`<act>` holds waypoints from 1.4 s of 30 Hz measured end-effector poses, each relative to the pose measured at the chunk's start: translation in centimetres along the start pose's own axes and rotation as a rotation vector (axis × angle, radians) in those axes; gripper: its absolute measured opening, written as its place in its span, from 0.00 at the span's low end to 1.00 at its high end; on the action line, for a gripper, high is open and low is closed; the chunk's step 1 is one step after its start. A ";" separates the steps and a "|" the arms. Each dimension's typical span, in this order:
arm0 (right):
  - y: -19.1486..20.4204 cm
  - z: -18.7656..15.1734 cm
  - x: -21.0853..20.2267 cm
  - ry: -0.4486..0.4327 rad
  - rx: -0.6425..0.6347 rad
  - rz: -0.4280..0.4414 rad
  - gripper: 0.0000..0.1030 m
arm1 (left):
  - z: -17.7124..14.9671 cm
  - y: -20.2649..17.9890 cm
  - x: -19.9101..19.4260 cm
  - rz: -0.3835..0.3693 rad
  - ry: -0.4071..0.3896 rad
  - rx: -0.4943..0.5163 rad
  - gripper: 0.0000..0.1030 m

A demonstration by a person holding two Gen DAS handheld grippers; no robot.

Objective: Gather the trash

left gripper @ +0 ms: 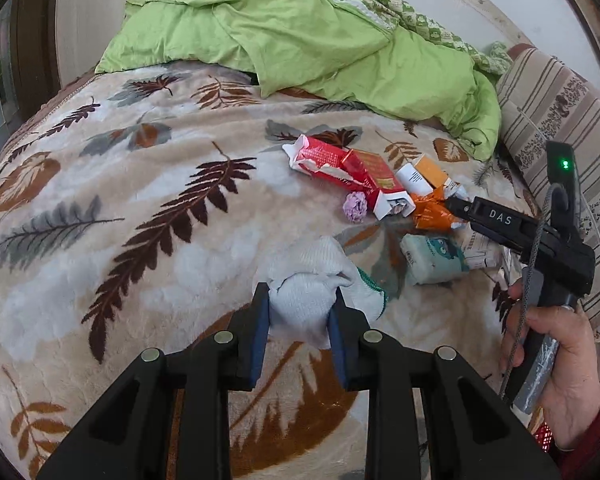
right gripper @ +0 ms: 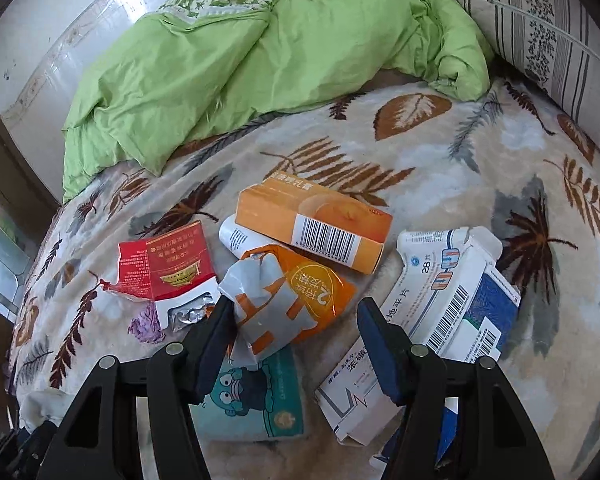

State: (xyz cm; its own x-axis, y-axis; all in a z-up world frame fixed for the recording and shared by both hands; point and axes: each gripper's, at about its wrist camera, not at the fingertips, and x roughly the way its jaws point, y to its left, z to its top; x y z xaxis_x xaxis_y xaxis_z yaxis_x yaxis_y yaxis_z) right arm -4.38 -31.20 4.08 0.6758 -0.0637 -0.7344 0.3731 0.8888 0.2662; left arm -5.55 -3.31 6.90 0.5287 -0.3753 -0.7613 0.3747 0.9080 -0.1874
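Trash is seen scattered on a leaf-patterned blanket spread over a bed, with a green quilt bunched at the far side.

Left gripper: jaws drawn in on a white sock; both blue pads are pressed into the cloth, which bulges out between them. The sock is held just above the blanket, on the near side of the pile.

Right gripper: jaws partly open, nothing clamped. A crumpled orange wrapper is caught between the fingers, with the left finger touching or nearly touching its grey folded edge and the right finger standing clear of it. No squeeze is visible.

Around the wrapper: an orange box just beyond it, a red pack to its left, a white medicine box to its right, and a tissue pack beneath the gripper.

Key relation: the wrapper lies straight ahead of and between the right fingers, its long axis running roughly from near-left to far-right, oblique to the line of closing. The right hand is much the nearer; the left is occupied. Closing is judged likely to crush the wrapper rather than slip off, though the tissue pack beneath could be snagged.
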 end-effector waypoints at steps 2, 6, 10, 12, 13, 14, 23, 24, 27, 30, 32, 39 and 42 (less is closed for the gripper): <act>0.7 0.1 -0.3 -0.016 -0.035 0.007 0.30 | -0.1 0.3 0.6 0.013 0.014 0.007 0.26; 1.4 -0.6 -1.7 -0.047 -0.084 -0.009 0.30 | 0.4 0.5 1.1 0.021 0.005 -0.003 0.26; 1.7 -1.4 -5.1 -0.118 -0.104 0.040 0.30 | 0.9 0.3 0.5 0.019 -0.039 -0.011 0.26; 2.2 -2.0 -6.9 -0.141 -0.118 0.076 0.30 | 1.0 -0.1 0.2 0.010 -0.058 -0.009 0.26; 2.6 -2.2 -7.5 -0.152 -0.128 0.085 0.30 | 1.1 -0.3 0.1 0.008 -0.064 -0.011 0.26; 3.0 -2.6 -8.2 -0.162 -0.137 0.097 0.30 | 1.1 -0.5 0.0 0.005 -0.068 -0.012 0.26; 3.3 -5.8 -13.5 -0.226 -0.131 0.153 0.30 | 0.3 -1.8 -2.2 0.052 -0.139 0.054 0.26; 3.4 -6.2 -13.9 -0.234 -0.138 0.153 0.30 | 0.2 -1.6 -2.5 0.050 -0.143 0.041 0.26; 3.9 -6.7 -14.2 -0.230 -0.137 0.173 0.30 | -0.3 -1.7 -3.6 0.073 -0.153 0.019 0.26; 4.5 -7.1 -14.1 -0.225 -0.175 0.165 0.30 | -1.4 -1.9 -4.7 0.087 -0.160 0.023 0.26; 4.7 -7.2 -14.1 -0.232 -0.202 0.154 0.30 | -1.7 -2.1 -5.0 0.115 -0.172 0.044 0.26; 5.1 -7.2 -12.7 -0.192 -0.222 0.112 0.30 | -1.4 -2.3 -4.4 0.177 -0.192 0.078 0.26; 5.5 -7.2 -12.5 -0.191 -0.247 0.089 0.30 | -1.1 -2.4 -4.1 0.193 -0.198 0.084 0.26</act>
State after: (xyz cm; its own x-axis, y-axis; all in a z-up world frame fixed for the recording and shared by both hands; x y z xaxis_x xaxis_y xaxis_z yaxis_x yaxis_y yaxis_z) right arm -15.37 -22.28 10.20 0.8145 -0.0437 -0.5785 0.1573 0.9764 0.1478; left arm -9.47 -3.73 9.77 0.7316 -0.2332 -0.6407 0.3100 0.9507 0.0080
